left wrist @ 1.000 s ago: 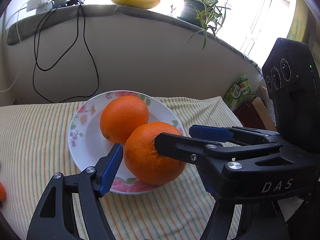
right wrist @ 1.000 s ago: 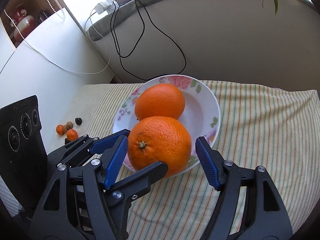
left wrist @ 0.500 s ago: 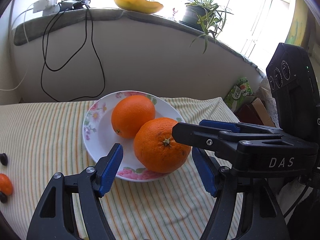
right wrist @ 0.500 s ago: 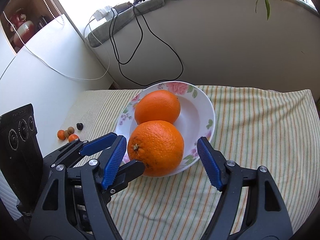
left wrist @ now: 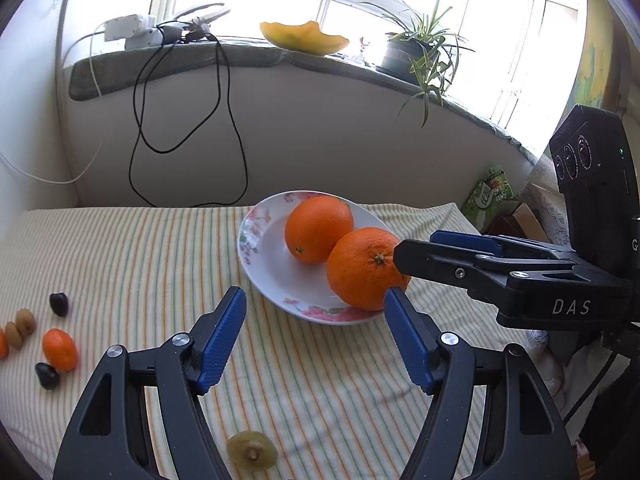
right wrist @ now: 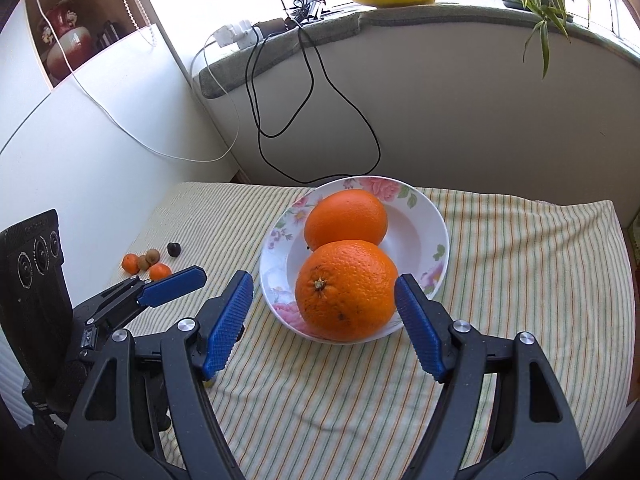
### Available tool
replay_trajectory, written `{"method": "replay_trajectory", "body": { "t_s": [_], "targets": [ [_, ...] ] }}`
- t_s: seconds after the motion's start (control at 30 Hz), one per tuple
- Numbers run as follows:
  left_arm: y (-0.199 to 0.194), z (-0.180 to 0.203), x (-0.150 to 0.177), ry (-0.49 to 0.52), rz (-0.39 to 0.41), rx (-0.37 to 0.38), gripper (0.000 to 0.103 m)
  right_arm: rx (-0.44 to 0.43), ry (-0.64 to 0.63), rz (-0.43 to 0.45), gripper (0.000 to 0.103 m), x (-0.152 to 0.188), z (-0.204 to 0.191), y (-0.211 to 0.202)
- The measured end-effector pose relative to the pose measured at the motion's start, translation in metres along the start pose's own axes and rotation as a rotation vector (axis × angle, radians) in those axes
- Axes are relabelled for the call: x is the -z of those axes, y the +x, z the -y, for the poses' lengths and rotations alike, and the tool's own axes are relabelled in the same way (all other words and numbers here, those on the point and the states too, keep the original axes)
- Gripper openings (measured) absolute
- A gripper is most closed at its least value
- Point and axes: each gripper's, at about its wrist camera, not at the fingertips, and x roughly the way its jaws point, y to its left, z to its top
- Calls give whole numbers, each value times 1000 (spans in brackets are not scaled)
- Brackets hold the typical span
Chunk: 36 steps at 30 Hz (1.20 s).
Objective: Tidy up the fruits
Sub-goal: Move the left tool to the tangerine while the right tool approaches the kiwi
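Note:
Two oranges lie on a white floral plate (left wrist: 260,264) (right wrist: 420,232) on the striped cloth: a near orange (left wrist: 362,268) (right wrist: 346,290) and a far orange (left wrist: 318,228) (right wrist: 346,218). My left gripper (left wrist: 314,300) is open and empty, just short of the plate's front rim. My right gripper (right wrist: 324,286) is open, its pads on either side of the near orange without touching it. Small fruits lie at the left: a kumquat (left wrist: 60,350) (right wrist: 160,271), dark berries (left wrist: 59,304), brown ones (left wrist: 25,320). A green grape (left wrist: 252,455) lies near the front.
A curved wall with hanging black cables (left wrist: 224,128) stands behind the table. The sill holds a potted plant (left wrist: 416,52) and a yellow dish (left wrist: 304,36). A green packet (left wrist: 488,196) and boxes lie past the right table edge.
Both grippers have drawn back from the plate. The left gripper has let go of the near orange and swung left, bringing the small fruits into view. The orange rests on the plate.

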Motion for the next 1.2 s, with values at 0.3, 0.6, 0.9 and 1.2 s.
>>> {"method": "replay_trajectory", "body": {
  "t_s": [0.3,0.6,0.9,1.2],
  "targets": [
    [-36,-52,10,-46,33,-70,71,-18,-72,19,76,12,-32,-2],
    [-59,-113,27,-120,28,-158,68,-37,-189,-24,76,37,-75,10],
    [-64,-163,47,-189,-2,-205,55,-78,-237,-96,71,68,-104,29],
    [-47,-179,50,-211,-37,-186,49,-101,-265,-170,59,91,-119,52]
  ]
}}
